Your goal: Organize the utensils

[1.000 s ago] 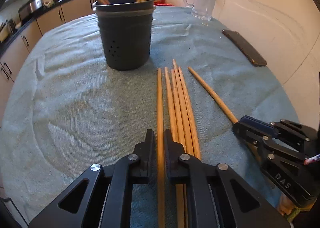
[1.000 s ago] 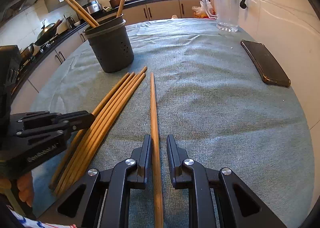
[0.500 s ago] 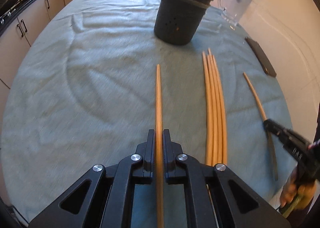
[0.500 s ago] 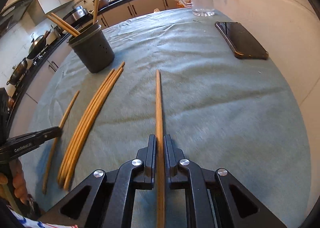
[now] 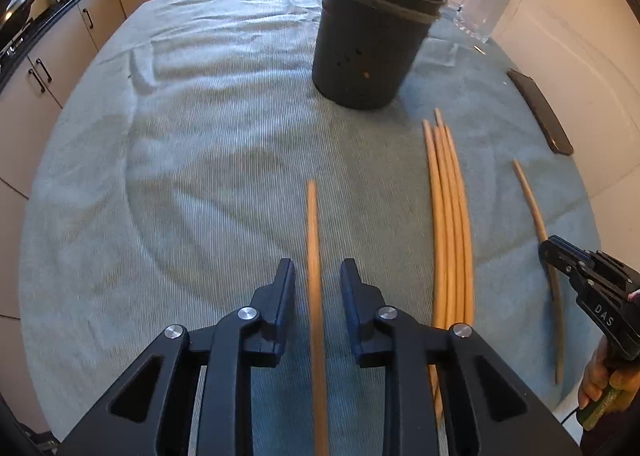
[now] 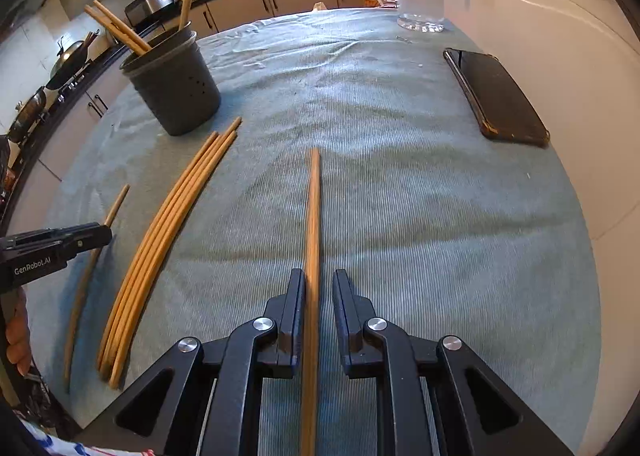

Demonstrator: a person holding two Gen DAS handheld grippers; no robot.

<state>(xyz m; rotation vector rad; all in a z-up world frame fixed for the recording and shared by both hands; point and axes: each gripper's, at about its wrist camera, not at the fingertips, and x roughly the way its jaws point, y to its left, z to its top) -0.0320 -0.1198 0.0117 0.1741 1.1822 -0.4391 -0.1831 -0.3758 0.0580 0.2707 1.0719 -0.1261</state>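
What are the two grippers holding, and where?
Nothing is pinched. The left gripper is opening with one chopstick loose between its jaws, and the right gripper is opening around another chopstick.

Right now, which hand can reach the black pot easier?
Left. The pot stands nearly straight ahead of the left gripper; from the right gripper it sits far left. Both jaws are opening, a chopstick between each.

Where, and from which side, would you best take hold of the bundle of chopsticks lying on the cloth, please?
Probably around the middle of the bundle of chopsticks, coming straight down from above and pinching across the shafts. They lie flat on the cloth, side by side and touching, spreading a little only at the tips near the holder. Bare cloth lies on both sides.
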